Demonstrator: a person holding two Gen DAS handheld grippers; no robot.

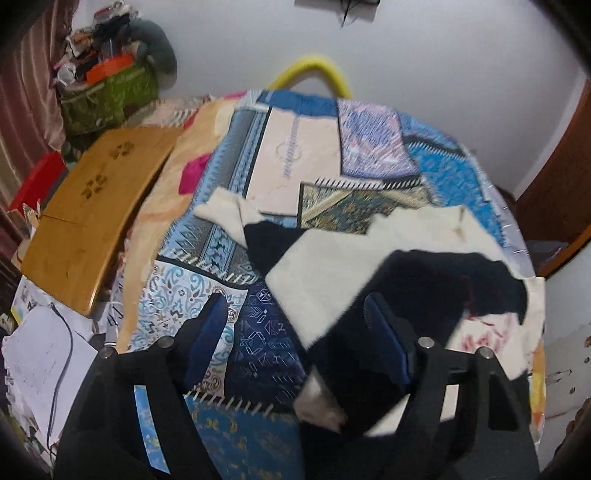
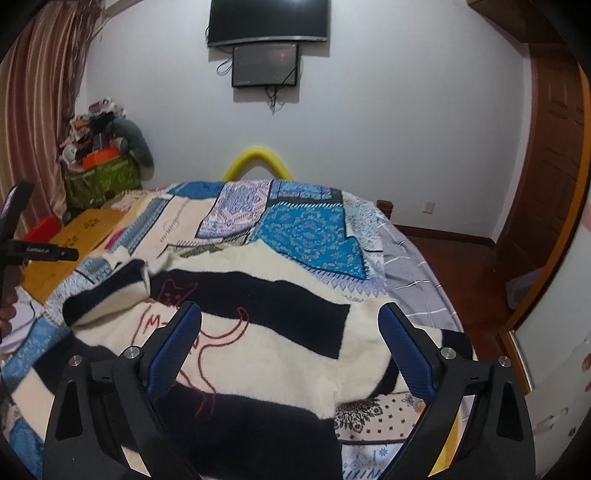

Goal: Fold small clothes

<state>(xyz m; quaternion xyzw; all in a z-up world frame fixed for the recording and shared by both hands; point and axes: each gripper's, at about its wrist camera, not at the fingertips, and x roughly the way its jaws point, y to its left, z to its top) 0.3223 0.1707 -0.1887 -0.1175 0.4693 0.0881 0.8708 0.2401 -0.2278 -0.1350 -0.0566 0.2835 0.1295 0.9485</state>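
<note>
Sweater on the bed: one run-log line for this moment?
item: cream-and-black sweater flat on patchwork bedspread | left hand-held gripper: open, empty | right hand-held gripper: open, empty | fold: not started

Sweater [image 2: 258,332] spread flat on the patchwork quilt [image 2: 306,229] covering the bed [image 2: 413,258], one sleeve [image 2: 107,295] folded over at the left. Left of the bed, a wooden board [image 1: 92,221], papers [image 1: 40,354] in front of it, a loaded basket [image 2: 99,177] behind in the corner. On the wall beyond the bed, two screens [image 2: 267,22], one under the other. Door [image 2: 550,147] at the right.
</note>
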